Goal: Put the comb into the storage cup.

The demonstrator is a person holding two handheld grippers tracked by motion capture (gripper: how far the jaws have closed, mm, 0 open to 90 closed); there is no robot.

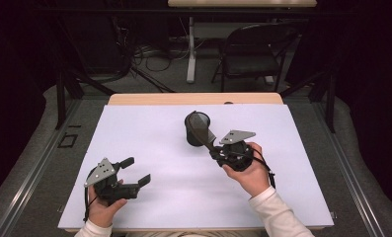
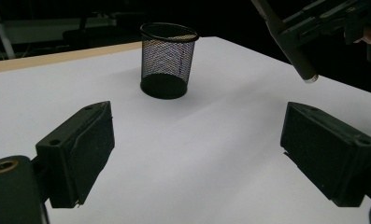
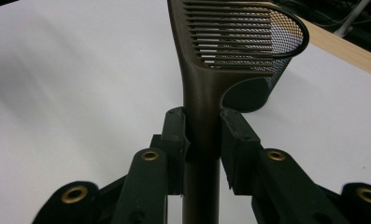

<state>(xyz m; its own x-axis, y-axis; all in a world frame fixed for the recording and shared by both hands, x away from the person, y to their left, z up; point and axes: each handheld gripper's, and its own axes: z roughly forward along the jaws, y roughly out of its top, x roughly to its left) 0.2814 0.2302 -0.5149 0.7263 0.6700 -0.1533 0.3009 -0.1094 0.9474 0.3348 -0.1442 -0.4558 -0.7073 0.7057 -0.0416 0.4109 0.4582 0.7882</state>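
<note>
The right gripper [image 1: 214,149] is clenched on the handle of a brown comb [image 3: 230,42], gripped low so the toothed head stays free to enter the mesh cup [image 1: 197,129] at the centre of the high view. The comb's long axis runs from the jaws up and left in that view, its head over the cup's rim, apparently about to go in. At lower left, the left gripper [image 1: 136,171] rests on the white table [image 1: 149,138], released and holding nothing.
</note>
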